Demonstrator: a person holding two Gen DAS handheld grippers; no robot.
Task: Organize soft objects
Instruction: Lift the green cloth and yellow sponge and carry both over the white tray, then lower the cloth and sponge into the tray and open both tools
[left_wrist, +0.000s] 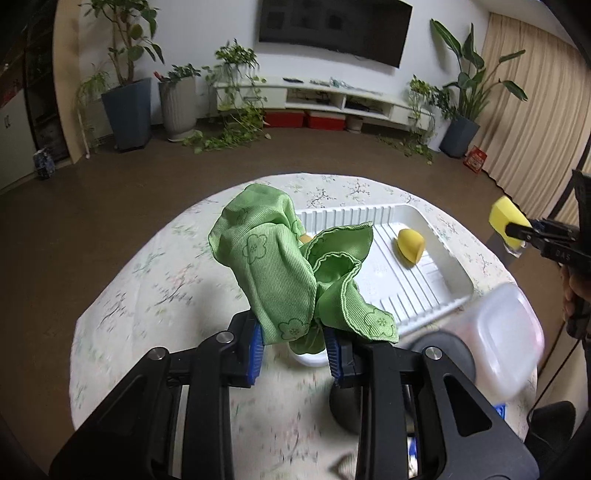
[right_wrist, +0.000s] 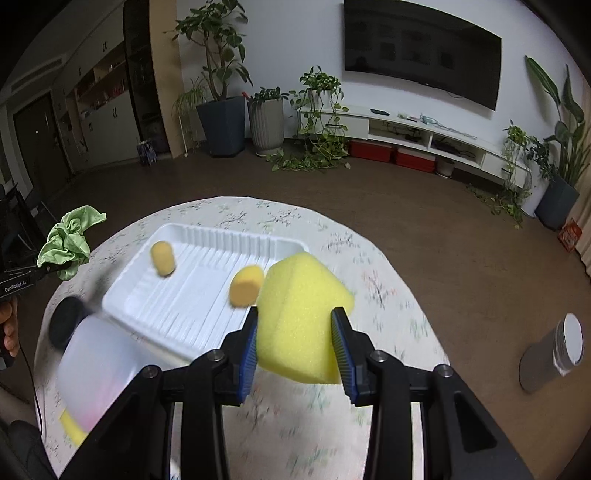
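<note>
My left gripper (left_wrist: 293, 341) is shut on a green cloth (left_wrist: 288, 266) and holds it up above the round table, left of the white tray (left_wrist: 447, 266). The cloth also shows at the far left of the right wrist view (right_wrist: 70, 240). My right gripper (right_wrist: 295, 332) is shut on a yellow sponge (right_wrist: 299, 317), held above the table by the tray's (right_wrist: 125, 299) near right corner. It shows in the left wrist view (left_wrist: 506, 221) too. Two orange-yellow foam pieces (right_wrist: 163, 258) (right_wrist: 245, 285) lie in the tray; the left wrist view shows one (left_wrist: 410, 244).
A translucent plastic container (right_wrist: 99, 365) and a dark round object (right_wrist: 68, 321) sit at the table's near left side. The table has a floral cloth (right_wrist: 369, 266). A grey cylinder with a white lid (right_wrist: 554, 354) stands on the floor to the right.
</note>
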